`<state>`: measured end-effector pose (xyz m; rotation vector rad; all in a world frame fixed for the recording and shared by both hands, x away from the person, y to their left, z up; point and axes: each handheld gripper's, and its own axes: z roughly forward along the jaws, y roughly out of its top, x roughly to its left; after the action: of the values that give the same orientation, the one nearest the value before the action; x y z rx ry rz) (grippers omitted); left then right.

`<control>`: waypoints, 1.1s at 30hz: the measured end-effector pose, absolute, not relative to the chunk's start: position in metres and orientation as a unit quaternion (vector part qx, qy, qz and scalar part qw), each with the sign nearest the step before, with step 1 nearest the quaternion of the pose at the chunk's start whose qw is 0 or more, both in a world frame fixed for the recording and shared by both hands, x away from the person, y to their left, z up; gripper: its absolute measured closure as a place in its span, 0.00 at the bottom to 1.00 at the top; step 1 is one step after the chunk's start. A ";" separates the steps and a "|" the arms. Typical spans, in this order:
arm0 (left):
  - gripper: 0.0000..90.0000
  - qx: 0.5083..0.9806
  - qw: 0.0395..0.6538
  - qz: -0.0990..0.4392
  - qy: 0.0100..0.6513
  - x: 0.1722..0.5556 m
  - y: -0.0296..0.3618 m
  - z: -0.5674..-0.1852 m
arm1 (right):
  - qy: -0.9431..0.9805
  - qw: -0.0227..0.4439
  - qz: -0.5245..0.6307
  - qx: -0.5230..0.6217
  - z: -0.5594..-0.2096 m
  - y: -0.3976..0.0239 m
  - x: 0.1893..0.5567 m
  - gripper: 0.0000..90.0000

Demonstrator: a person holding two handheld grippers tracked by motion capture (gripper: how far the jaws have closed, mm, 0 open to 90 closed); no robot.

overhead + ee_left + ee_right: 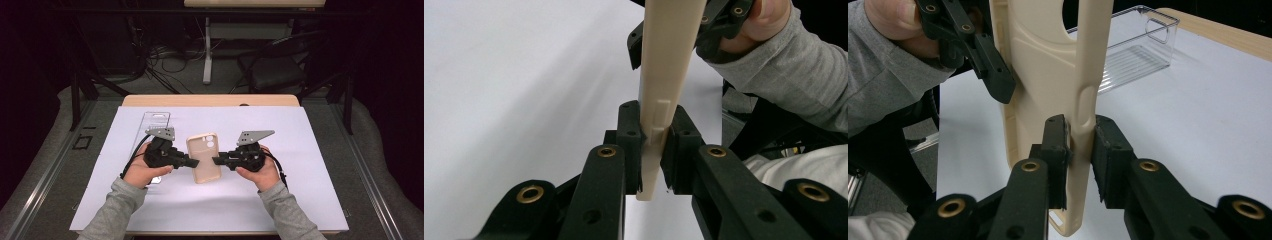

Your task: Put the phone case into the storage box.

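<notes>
A beige phone case [204, 157] hangs between my two grippers, just above the white sheet, its camera cut-out toward the far side. My left gripper [194, 162] is shut on the case's left long edge; in the left gripper view its pads [631, 135] clamp the thin rim [655, 125] by the button bumps. My right gripper [216, 161] holds the opposite long edge. In the right gripper view both pads [1055, 142] sit against the case's side wall [1082, 115]. A person's hand in a grey sleeve carries each gripper.
A clear plastic box [155, 122] lies on the white sheet [300, 150] behind the left gripper, also visible as the clear plastic box [1143, 45] at the far right of the right gripper view. The wooden table edge [210, 100] runs along the back. Dark floor, cables and a chair lie beyond.
</notes>
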<state>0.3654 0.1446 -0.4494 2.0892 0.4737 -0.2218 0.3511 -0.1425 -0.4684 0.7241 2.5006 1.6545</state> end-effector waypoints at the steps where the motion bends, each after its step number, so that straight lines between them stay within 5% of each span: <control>1: 0.89 0.854 0.475 -0.091 0.194 0.365 0.145 -0.449 | 0.810 0.028 0.537 0.235 -0.468 -0.143 0.351 0.88; 33: 0.89 0.854 0.474 -0.096 0.192 0.366 0.144 -0.450 | 0.808 0.010 0.543 0.230 -0.472 -0.146 0.355 0.90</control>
<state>0.3658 0.1438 -0.4504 2.0899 0.4694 -0.2337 0.3553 -0.1460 -0.4720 0.7189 2.5219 1.6938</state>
